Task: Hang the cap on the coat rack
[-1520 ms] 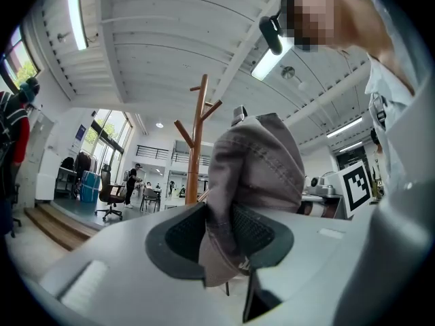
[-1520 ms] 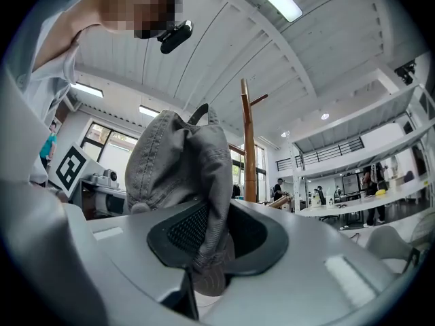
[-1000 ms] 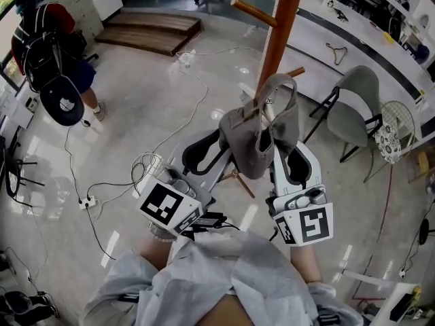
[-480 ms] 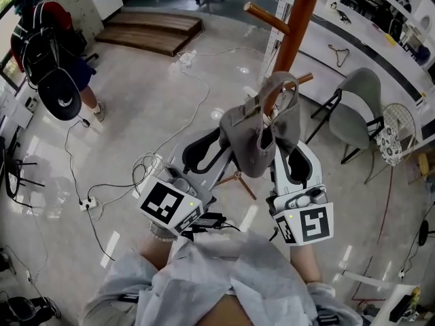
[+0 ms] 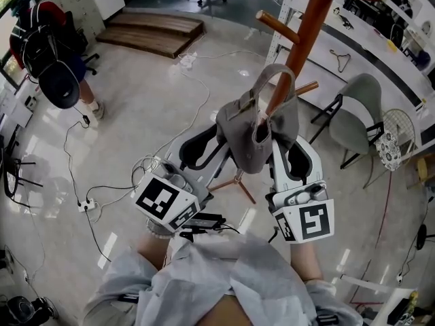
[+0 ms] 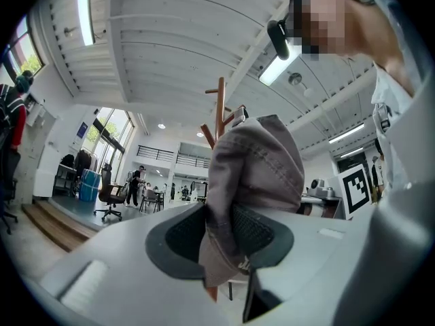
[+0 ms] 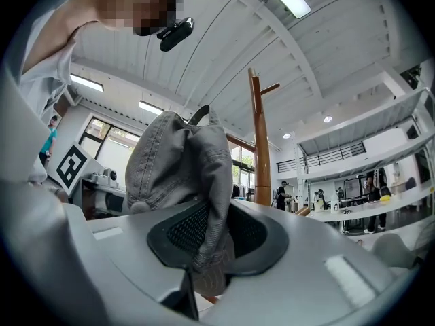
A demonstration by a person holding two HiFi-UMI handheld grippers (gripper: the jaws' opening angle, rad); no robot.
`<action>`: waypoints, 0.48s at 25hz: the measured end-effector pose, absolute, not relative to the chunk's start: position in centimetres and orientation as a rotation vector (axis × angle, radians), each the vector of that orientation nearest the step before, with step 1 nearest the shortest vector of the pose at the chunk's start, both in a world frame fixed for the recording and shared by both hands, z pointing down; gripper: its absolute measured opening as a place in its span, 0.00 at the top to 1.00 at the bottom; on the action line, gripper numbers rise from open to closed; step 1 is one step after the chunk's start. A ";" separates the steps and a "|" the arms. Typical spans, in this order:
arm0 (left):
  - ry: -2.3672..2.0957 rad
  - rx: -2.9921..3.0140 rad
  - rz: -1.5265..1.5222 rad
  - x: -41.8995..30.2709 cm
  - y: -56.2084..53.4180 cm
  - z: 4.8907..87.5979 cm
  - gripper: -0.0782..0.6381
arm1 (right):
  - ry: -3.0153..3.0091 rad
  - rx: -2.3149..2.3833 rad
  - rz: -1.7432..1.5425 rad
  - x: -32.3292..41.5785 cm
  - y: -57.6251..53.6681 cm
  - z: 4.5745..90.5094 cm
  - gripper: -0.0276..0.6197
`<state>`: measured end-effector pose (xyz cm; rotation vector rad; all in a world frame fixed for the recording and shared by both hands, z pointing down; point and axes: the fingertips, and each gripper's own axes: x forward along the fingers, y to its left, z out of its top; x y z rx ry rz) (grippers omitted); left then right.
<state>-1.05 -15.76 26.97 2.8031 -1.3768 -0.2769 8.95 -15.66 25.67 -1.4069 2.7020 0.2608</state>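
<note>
A grey cap [image 5: 253, 126] hangs between my two grippers, held up in front of the brown wooden coat rack [image 5: 309, 36]. My left gripper [image 5: 223, 136] is shut on the cap's left edge and my right gripper [image 5: 275, 140] on its right edge. The cap's back strap loops upward just before a short lower peg [image 5: 306, 87]; I cannot tell whether they touch. A longer peg [image 5: 275, 24] sticks out higher up. In the left gripper view the cap [image 6: 255, 172] is pinched in the left gripper [image 6: 228, 243], with the rack [image 6: 219, 107] behind. In the right gripper view the cap [image 7: 180, 158] fills the right gripper [image 7: 207, 240], beside the rack [image 7: 259, 141].
The rack's legs [image 5: 234, 182] spread on the glossy floor below the grippers. A grey chair [image 5: 353, 117] stands to the right of the rack, by a long white counter [image 5: 380, 53]. Cables [image 5: 146, 165] trail at left. A person with a backpack [image 5: 51, 53] stands far left, near wooden steps [image 5: 153, 32].
Both grippers have carried the cap a little up and forward toward the rack. The rack's pole and pegs now sit further right in the head view, and the strap loop overlaps the lower peg.
</note>
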 end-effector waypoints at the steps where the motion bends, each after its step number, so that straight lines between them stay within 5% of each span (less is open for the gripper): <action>1: -1.375 2.806 -0.279 -1.2 -15.9 26.8 0.72 | 2.703 -1.408 0.266 8.8 -15.9 25.5 0.82; 12: -1.342 2.807 -0.335 -2.8 -18.2 25.5 0.72 | 2.715 -1.440 0.292 7.2 -17.8 24.0 0.82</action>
